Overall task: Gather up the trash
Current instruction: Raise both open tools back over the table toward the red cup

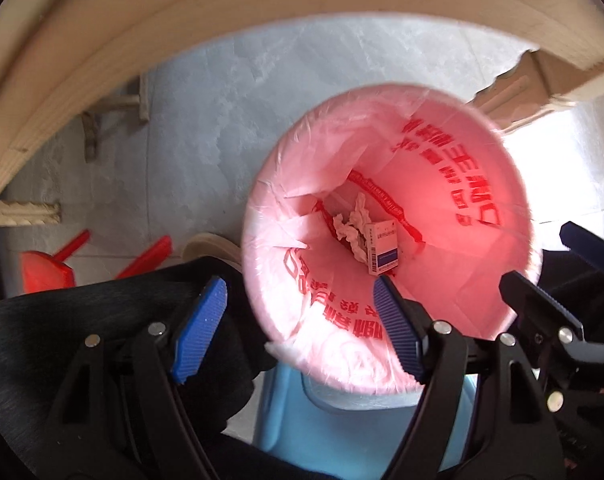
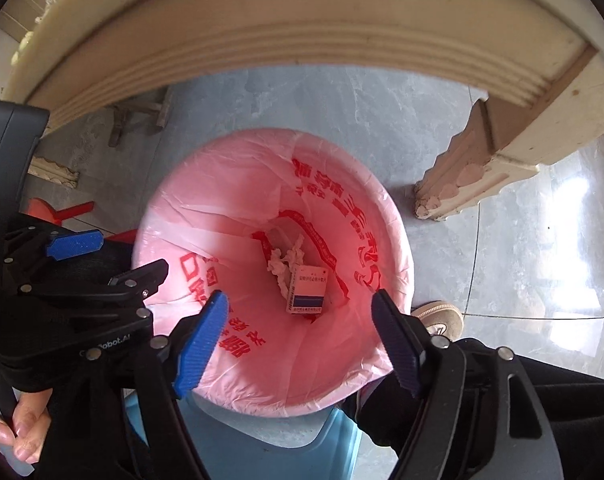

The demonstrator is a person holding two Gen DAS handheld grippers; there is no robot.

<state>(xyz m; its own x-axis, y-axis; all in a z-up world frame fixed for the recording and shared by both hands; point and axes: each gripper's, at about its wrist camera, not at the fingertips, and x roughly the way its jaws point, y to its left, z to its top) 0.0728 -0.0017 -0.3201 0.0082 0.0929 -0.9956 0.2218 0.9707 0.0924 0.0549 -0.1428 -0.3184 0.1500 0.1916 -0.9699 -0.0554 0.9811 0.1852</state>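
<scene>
A bin (image 1: 342, 404) with blue walls holds a pink liner bag (image 1: 474, 216) printed in red. At the bag's bottom lie crumpled white tissue (image 1: 352, 226) and a small white box with a blue band (image 1: 383, 248). The right wrist view shows the same bag (image 2: 237, 208), tissue (image 2: 285, 260) and box (image 2: 308, 290). My left gripper (image 1: 299, 280) hangs open over the bin's near rim, nothing between its blue pads. My right gripper (image 2: 299, 296) stands open above the bin's mouth, also empty. Each gripper shows in the other's view: the right gripper (image 1: 546, 260), the left gripper (image 2: 129, 254).
A cream carved table edge (image 2: 302, 36) arches over the bin, with its leg (image 2: 462, 176) on the grey tiled floor (image 1: 229, 92). A red plastic item (image 1: 45, 272) lies at left. A shoe (image 2: 440, 316) is beside the bin. A person's hand (image 2: 17, 428) grips the left tool.
</scene>
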